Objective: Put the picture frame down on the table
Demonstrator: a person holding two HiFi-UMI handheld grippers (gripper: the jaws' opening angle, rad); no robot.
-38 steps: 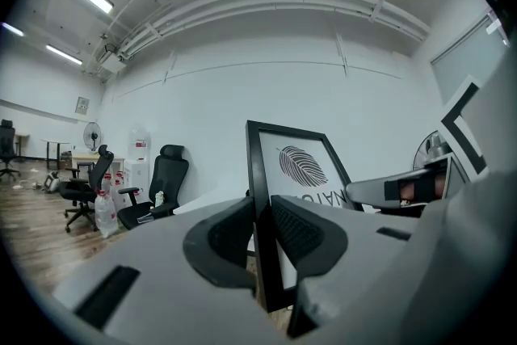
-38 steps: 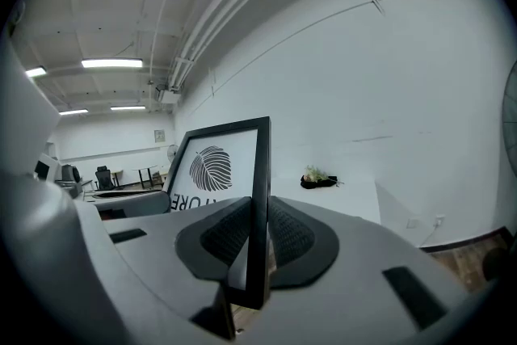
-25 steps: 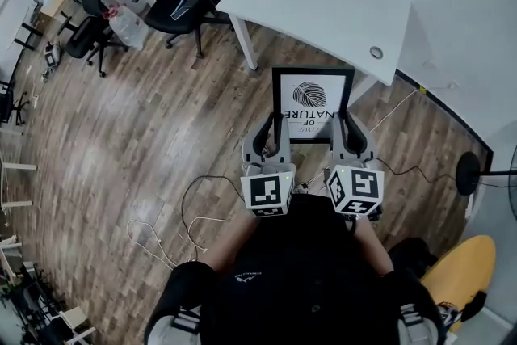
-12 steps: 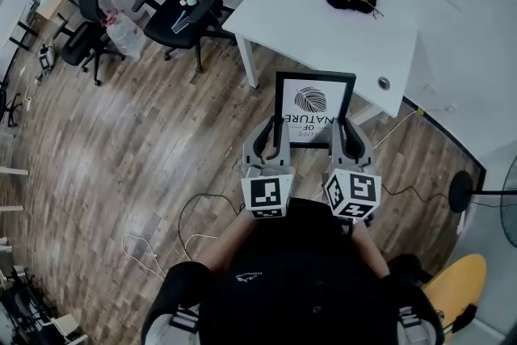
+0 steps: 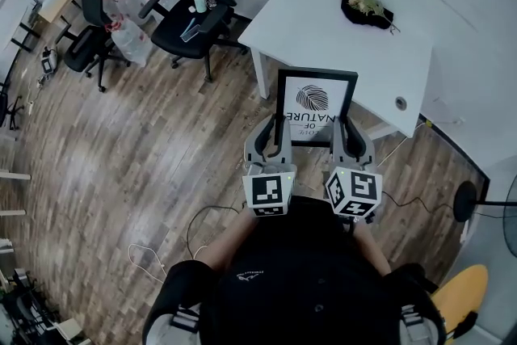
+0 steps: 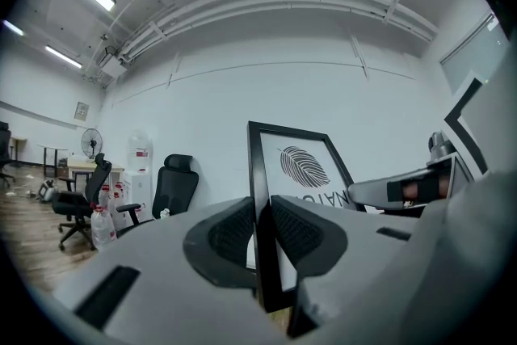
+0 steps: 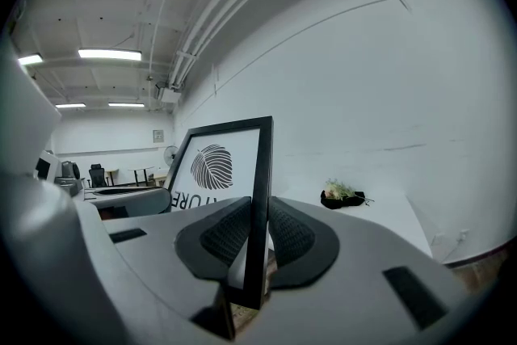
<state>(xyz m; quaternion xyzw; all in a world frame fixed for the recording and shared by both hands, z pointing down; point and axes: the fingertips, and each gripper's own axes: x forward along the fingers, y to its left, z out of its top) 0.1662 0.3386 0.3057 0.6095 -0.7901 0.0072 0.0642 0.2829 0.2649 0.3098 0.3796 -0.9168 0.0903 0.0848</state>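
A black picture frame [image 5: 313, 105] with a leaf print and upside-down lettering is held in the air between both grippers, over the near edge of the white table [image 5: 323, 20]. My left gripper [image 5: 279, 135] is shut on the frame's left edge [image 6: 260, 198]. My right gripper [image 5: 340, 135] is shut on its right edge [image 7: 258, 206]. The frame [image 7: 218, 166] stands roughly upright in both gripper views. Its lower edge is hidden behind the jaws.
A dark dish with dried flowers [image 5: 367, 6] sits on the table's far right. A round cable hole [image 5: 401, 103] is near the table's right corner. Black office chairs [image 5: 194, 4] stand to the left on the wood floor [image 5: 121, 141]. Cables [image 5: 202, 218] lie by my feet.
The person has stepped toward the table with the frame, which now overlaps the table's near edge. Both grippers keep the same hold.
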